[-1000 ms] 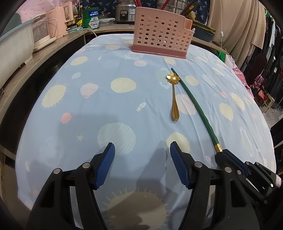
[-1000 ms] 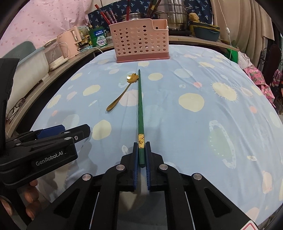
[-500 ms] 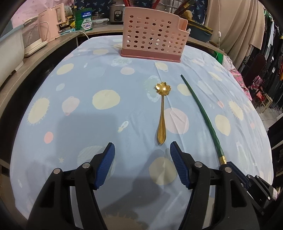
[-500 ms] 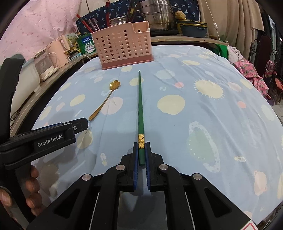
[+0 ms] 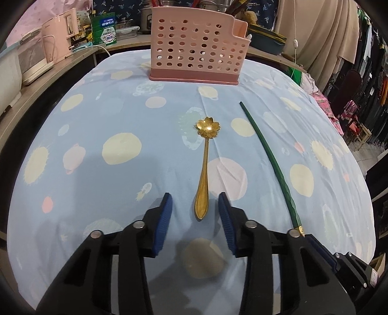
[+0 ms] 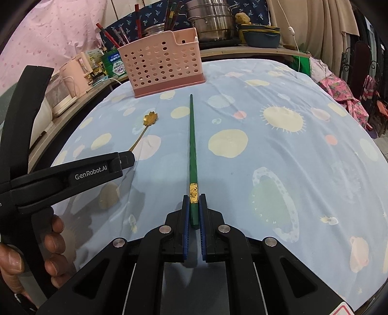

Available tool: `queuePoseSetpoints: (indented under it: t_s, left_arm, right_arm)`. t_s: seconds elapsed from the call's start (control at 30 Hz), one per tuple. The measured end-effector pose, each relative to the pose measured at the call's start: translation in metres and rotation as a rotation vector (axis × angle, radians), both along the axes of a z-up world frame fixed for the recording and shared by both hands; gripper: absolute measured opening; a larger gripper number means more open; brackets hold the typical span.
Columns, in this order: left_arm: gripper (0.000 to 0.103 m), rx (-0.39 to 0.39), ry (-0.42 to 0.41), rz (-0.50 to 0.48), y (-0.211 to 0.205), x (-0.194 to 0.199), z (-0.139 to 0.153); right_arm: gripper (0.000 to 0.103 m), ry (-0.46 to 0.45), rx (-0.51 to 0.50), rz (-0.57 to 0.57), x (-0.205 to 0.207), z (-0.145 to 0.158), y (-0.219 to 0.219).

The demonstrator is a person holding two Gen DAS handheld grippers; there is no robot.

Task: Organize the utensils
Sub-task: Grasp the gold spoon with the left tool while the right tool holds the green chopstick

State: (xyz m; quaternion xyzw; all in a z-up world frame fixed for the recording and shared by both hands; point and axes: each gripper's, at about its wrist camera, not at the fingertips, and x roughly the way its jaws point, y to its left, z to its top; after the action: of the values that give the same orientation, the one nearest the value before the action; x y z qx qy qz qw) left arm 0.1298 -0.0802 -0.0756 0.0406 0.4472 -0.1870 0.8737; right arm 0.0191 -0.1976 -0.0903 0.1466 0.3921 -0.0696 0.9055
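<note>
A gold spoon (image 5: 205, 167) with a flower-shaped bowl lies on the blue patterned cloth (image 5: 97, 121); it also shows in the right wrist view (image 6: 148, 123). My left gripper (image 5: 195, 206) is open, its blue pads on either side of the spoon's handle end, not touching it. My right gripper (image 6: 194, 210) is shut on the gold-banded end of a green chopstick (image 6: 193, 150), which points toward the pink perforated utensil basket (image 6: 162, 63). The chopstick (image 5: 269, 160) and the basket (image 5: 196, 51) also show in the left wrist view.
Behind the basket a wooden counter (image 5: 72, 58) holds a pink kettle (image 5: 58, 41), a green box (image 5: 106, 31), steel pots (image 6: 211, 21) and a blue basin (image 6: 262, 36). Clothes (image 5: 363, 60) hang at the right. The left gripper's arm (image 6: 72, 174) crosses the right wrist view.
My left gripper has moved forward and right until its open pads straddle the spoon's handle end, and its jaws have narrowed. The right gripper still holds the chopstick and has swung slightly.
</note>
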Motion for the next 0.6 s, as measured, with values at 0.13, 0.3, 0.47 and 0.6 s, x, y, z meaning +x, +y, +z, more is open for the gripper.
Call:
queuePoseSetpoints:
  t_s: [0.13, 0.3, 0.47, 0.6]
  left_arm:
    - [0.011, -0.037, 0.023, -0.016, 0.003, -0.001, 0.001]
    - [0.011, -0.05, 0.029, -0.005, 0.01, -0.005, 0.005]
    - [0.011, -0.076, 0.013, 0.016, 0.023, -0.012, 0.021]
    - [0.01, -0.105, -0.012, 0.032, 0.034, -0.016, 0.039]
  right_arm:
    - [0.007, -0.001, 0.006, 0.0, 0.0, 0.0, -0.001]
    - [0.007, -0.004, 0.016, 0.0, -0.001, 0.001, -0.002]
    - [0.007, -0.023, 0.019, 0.0, -0.006, 0.009, -0.002]
    - [0.007, -0.057, 0.017, 0.003, -0.01, 0.021, 0.0]
